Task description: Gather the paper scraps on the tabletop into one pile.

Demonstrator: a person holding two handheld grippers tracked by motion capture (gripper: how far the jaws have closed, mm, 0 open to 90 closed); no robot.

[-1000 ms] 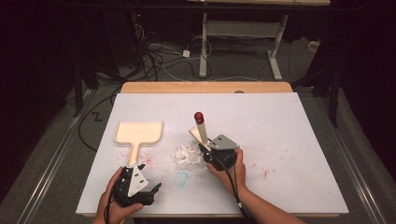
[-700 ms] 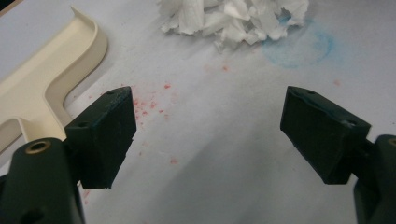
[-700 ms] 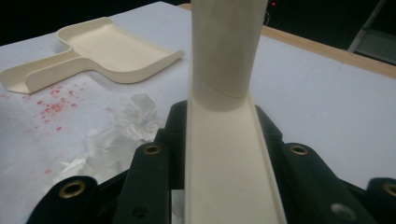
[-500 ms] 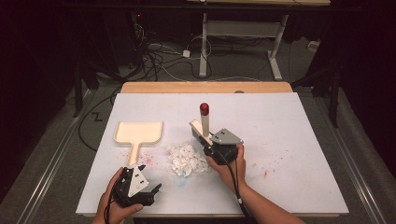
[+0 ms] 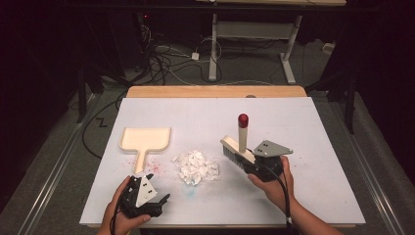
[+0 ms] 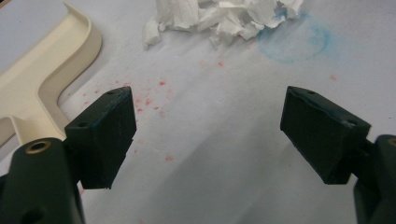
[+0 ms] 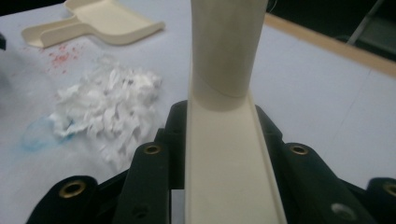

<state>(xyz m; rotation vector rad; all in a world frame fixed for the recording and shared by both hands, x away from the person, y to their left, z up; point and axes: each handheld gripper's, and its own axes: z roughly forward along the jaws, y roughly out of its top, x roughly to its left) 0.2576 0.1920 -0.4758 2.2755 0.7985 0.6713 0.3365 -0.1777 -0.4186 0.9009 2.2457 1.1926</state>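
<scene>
I hold the brush (image 5: 237,148) clamped in my right gripper (image 5: 264,164), bristles off the surface (image 5: 313,127) beside the paper scraps (image 5: 196,166), while my left gripper (image 5: 143,198) waits wide-fingered near the dustpan (image 5: 145,140), ready to take its handle.

Brush (image 5: 238,149) upright – shredded paper (image 5: 196,166) heaped beside dustpan (image 5: 144,140).

Brightly lit white table (image 5: 313,122) amid dark surroundings; soft, slightly blurred close-ups, faint shadows.
</scene>
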